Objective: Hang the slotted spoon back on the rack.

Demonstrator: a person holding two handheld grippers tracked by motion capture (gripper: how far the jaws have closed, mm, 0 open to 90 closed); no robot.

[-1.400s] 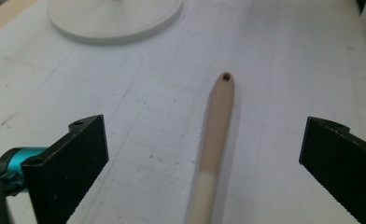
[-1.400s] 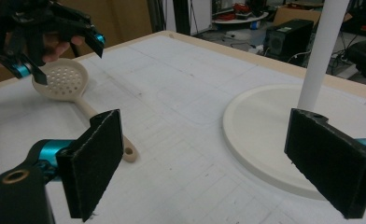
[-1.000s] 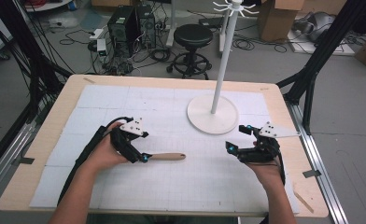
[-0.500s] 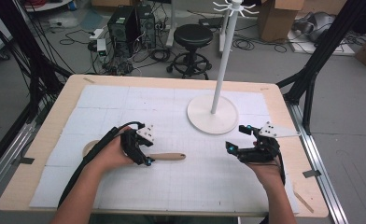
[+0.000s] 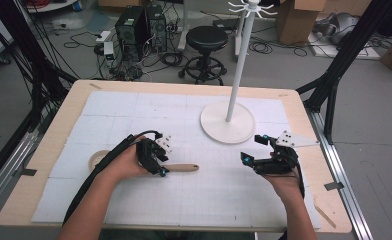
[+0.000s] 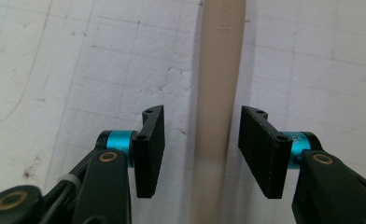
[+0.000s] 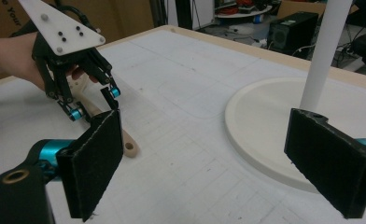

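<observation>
Left gripper [image 6: 202,154]: jaws just closing, straddling the wooden spoon handle [image 6: 216,116]; pads clear of it on both sides, no grasp yet.
Wooden spoon [image 5: 179,168]: flat on the white mat [image 5: 209,200], near the table's left front, bowl under the left hand [image 5: 126,162].
Right gripper [image 5: 256,152]: jaws spread wide, nothing between them, just beside the stand base [image 5: 227,122].
</observation>
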